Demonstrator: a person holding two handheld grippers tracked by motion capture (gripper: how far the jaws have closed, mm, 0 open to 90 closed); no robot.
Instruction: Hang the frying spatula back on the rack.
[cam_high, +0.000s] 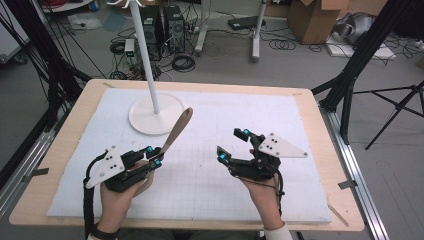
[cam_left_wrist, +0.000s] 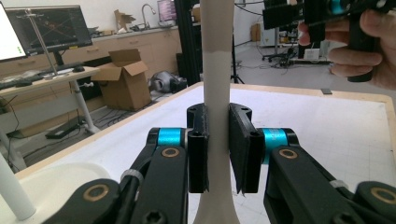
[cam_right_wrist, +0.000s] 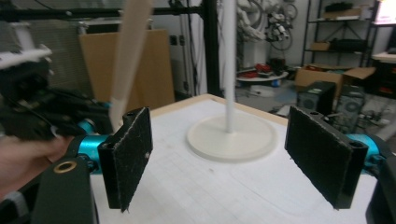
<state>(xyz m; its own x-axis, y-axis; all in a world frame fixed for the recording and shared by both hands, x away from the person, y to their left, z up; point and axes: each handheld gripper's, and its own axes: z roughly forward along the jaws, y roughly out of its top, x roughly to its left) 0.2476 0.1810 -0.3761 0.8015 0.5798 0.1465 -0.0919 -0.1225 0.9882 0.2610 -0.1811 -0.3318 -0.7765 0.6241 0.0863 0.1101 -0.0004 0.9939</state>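
A long pale wooden utensil (cam_high: 176, 131) slants up and to the right from my left gripper (cam_high: 155, 155), which is shut on its shaft. In the left gripper view both black pads press the wooden shaft (cam_left_wrist: 217, 93) from either side, and the shaft widens below the jaws. My right gripper (cam_high: 231, 144) is held above the white mat at centre right, open, nothing between its pads (cam_right_wrist: 130, 154). Its own view has the utensil (cam_right_wrist: 128, 56) blurred at upper left, beside the left gripper (cam_right_wrist: 46, 116).
A white stand with a round base (cam_high: 156, 114) and a tall thin pole (cam_high: 145, 55) rises at the mat's back left. The white mat (cam_high: 210, 190) covers a wooden table (cam_high: 65, 150). Cables, boxes and tripod legs lie on the floor beyond.
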